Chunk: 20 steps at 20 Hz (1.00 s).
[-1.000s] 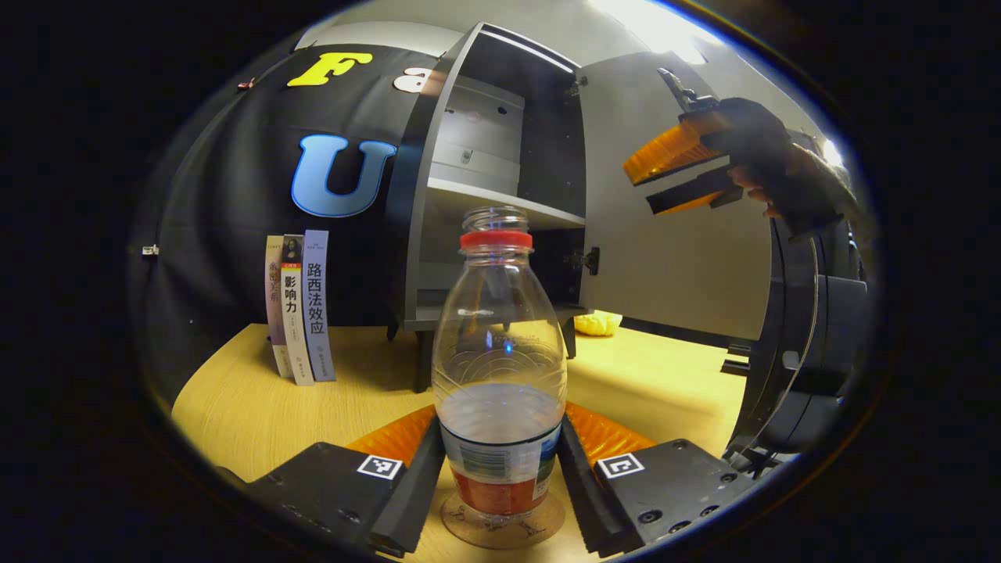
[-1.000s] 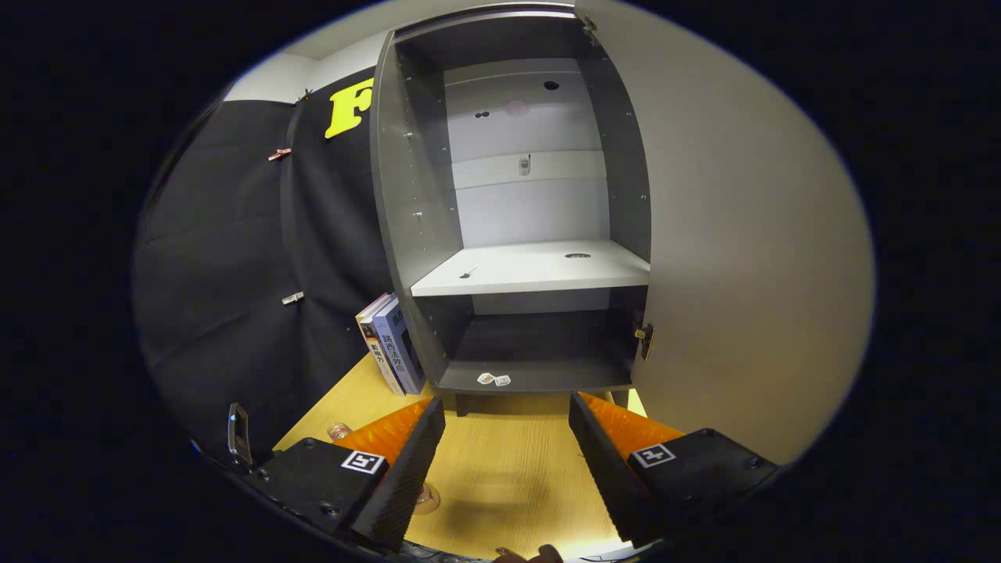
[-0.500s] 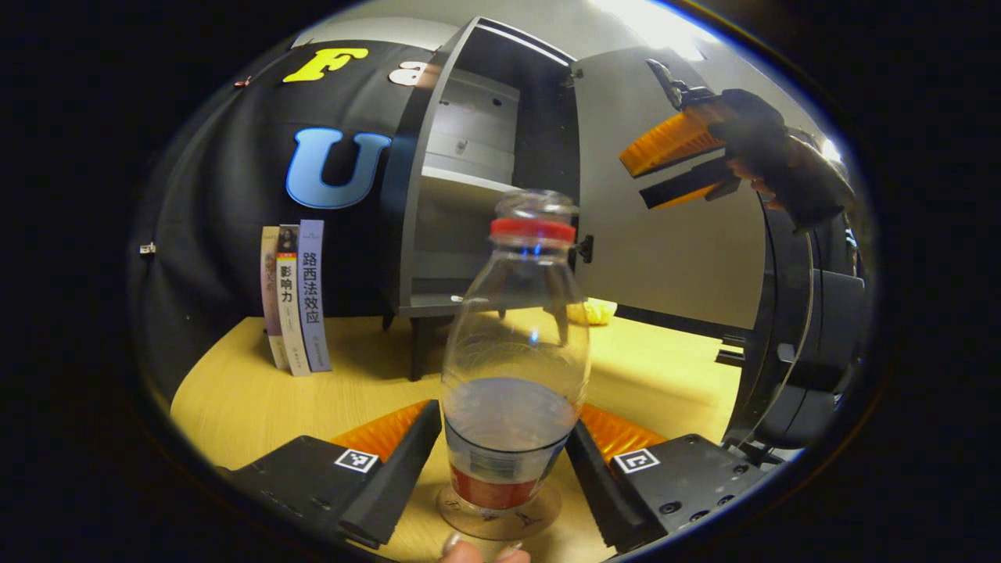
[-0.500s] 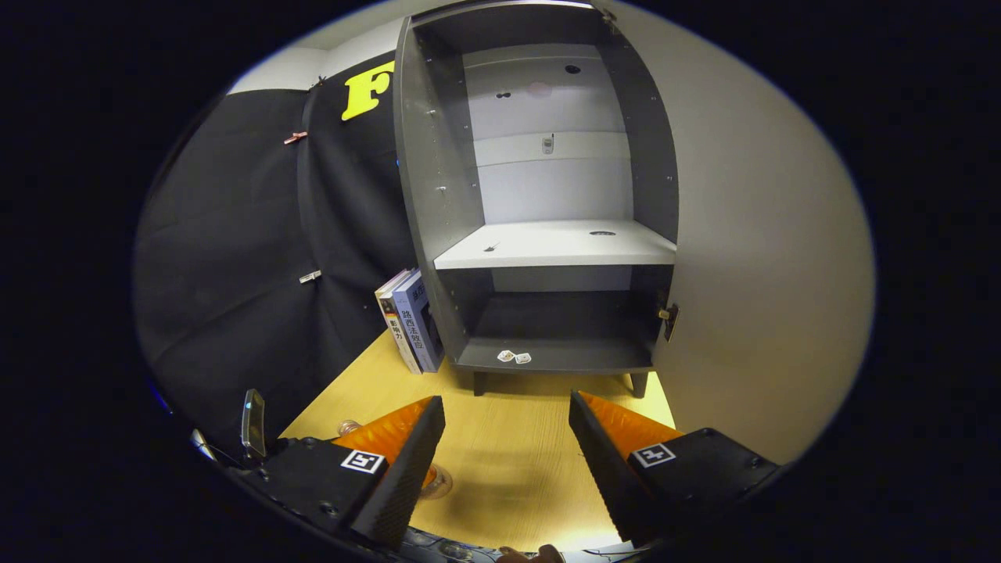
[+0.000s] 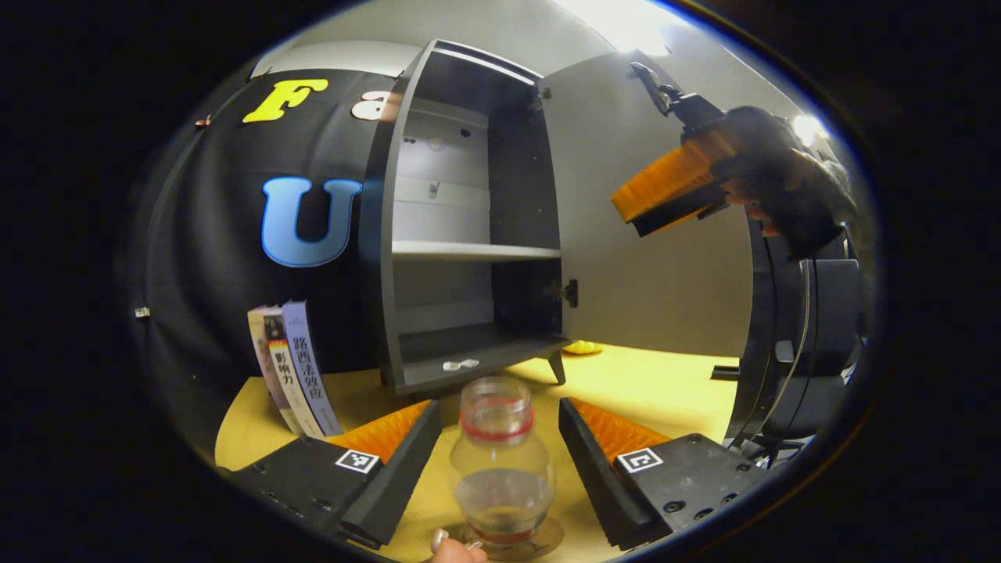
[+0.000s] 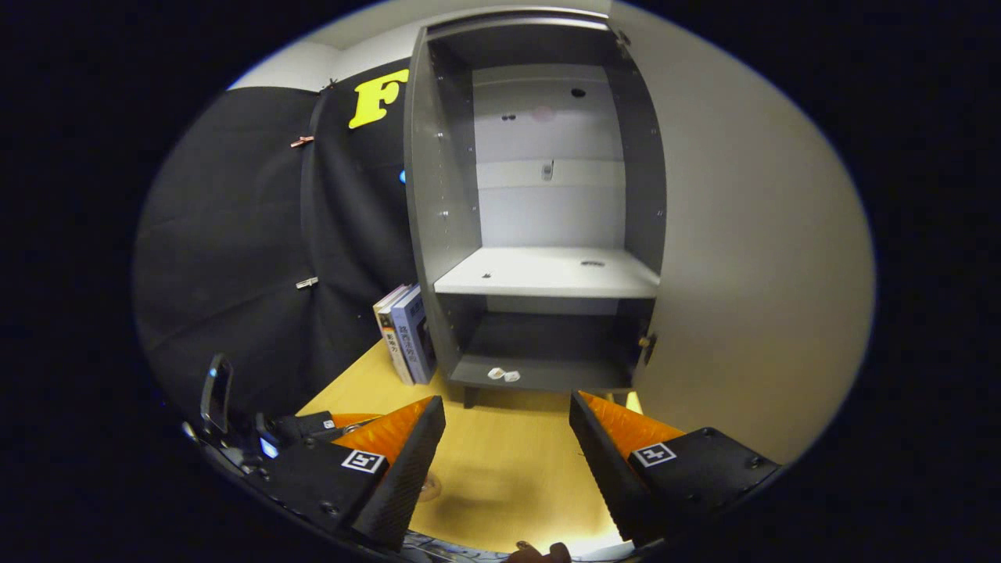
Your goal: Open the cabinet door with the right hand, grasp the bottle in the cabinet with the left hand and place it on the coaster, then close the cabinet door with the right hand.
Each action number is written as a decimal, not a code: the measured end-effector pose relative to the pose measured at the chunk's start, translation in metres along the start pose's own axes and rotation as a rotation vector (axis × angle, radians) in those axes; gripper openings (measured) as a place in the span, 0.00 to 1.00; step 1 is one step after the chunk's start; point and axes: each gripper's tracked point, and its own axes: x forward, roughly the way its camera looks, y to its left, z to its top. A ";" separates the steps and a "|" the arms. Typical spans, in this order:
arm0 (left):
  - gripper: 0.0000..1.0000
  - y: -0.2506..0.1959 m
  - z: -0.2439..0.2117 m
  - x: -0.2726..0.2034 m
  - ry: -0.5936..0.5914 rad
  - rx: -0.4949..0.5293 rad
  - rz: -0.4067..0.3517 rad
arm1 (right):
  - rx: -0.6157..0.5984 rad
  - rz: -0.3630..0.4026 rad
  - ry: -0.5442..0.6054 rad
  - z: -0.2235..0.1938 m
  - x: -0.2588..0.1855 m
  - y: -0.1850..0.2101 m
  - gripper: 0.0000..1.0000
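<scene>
Standing upright on the round coaster (image 5: 539, 538) at about 6 o'clock in the left gripper view, the clear bottle (image 5: 500, 461) with its red neck band and a little liquid in the bottom sits between the fingers of the left gripper (image 5: 500, 457), which are spread apart and touch neither side of it. A fingertip of the person's hand (image 5: 457, 549) shows at the very bottom edge, just beside the coaster. The tabletop (image 5: 649, 383) is pale yellow wood grain, brightly lit toward 4 o'clock. On it, toward 12 o'clock from the bottle, stands the dark grey cabinet (image 5: 383, 234) on short legs, with one pale shelf across its middle and two small white bits lying on its floor; its door (image 5: 649, 234) hangs wide open toward 2 o'clock. Three books (image 5: 293, 379) stand upright at 9 o'clock, just beside the cabinet and against the black cloth wall. A small yellow object (image 5: 583, 348) lies on the table behind the cabinet's leg. The right gripper (image 5: 665, 195), held in a gloved hand, hovers in front of the open door at 2 o'clock. In the right gripper view the right gripper (image 6: 507, 453) has its fingers well apart with bare tabletop between them, and faces the open cabinet (image 6: 438, 234) at 12 o'clock, the door (image 6: 743, 258) filling the 3 o'clock side.
</scene>
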 end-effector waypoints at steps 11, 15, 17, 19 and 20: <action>0.95 -0.074 0.159 -0.020 -0.041 -0.149 -0.203 | 0.028 -0.145 -0.193 0.062 -0.154 -0.046 0.98; 0.95 -0.124 0.164 -0.003 -0.005 -0.234 -0.310 | 0.099 -0.324 -0.279 0.073 -0.213 -0.101 0.95; 0.95 -0.146 0.169 0.010 0.012 -0.262 -0.365 | 0.107 -0.415 -0.307 0.075 -0.231 -0.137 0.96; 0.92 -0.159 0.172 0.030 0.006 -0.242 -0.389 | 0.111 -0.470 -0.334 0.080 -0.240 -0.173 0.98; 0.95 -0.163 0.175 0.039 0.002 -0.222 -0.395 | 0.112 -0.476 -0.336 0.081 -0.239 -0.185 0.98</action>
